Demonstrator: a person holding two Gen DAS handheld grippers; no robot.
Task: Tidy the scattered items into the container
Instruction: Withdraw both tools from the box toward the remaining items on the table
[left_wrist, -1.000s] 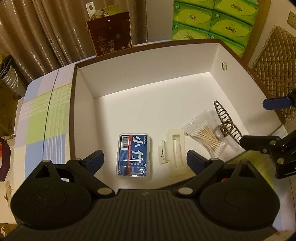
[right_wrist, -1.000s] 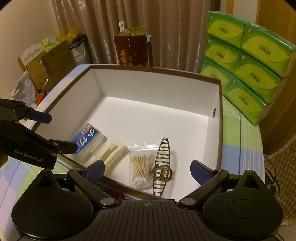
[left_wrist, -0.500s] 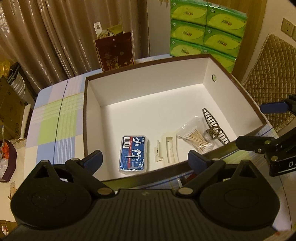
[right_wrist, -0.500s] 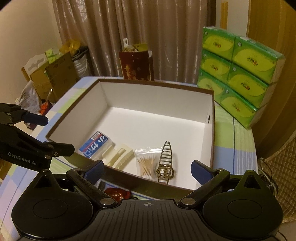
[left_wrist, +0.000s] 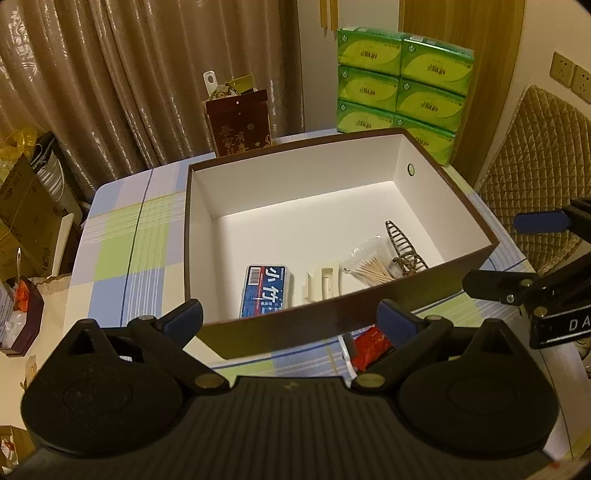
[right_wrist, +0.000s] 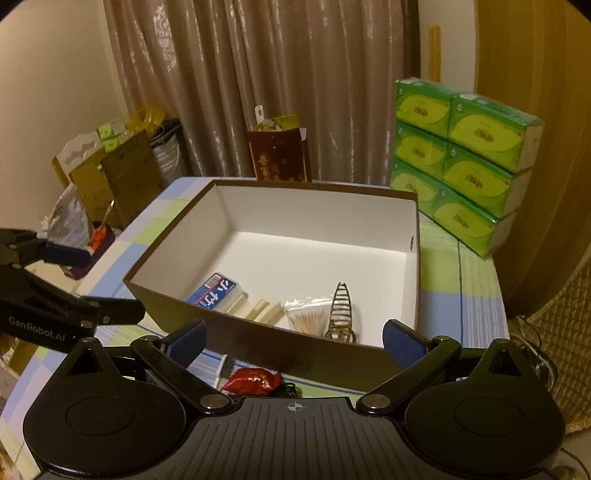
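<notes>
A brown box with white inside stands on the checked tablecloth. In it lie a blue toothpick case, a cream clip, a bag of cotton swabs and a bronze hair claw. A red wrapped item lies on the cloth in front of the box, beside a white comb-like item and something black. My left gripper and right gripper are open and empty, above the box's near wall.
Green tissue packs are stacked behind the box at the right. A dark red gift bag stands at the table's far edge. A quilted chair is at the right, cardboard boxes at the left.
Both grippers have pulled back and up from the box. The near wall and the red item in front of it have come into view. Both stay open.
</notes>
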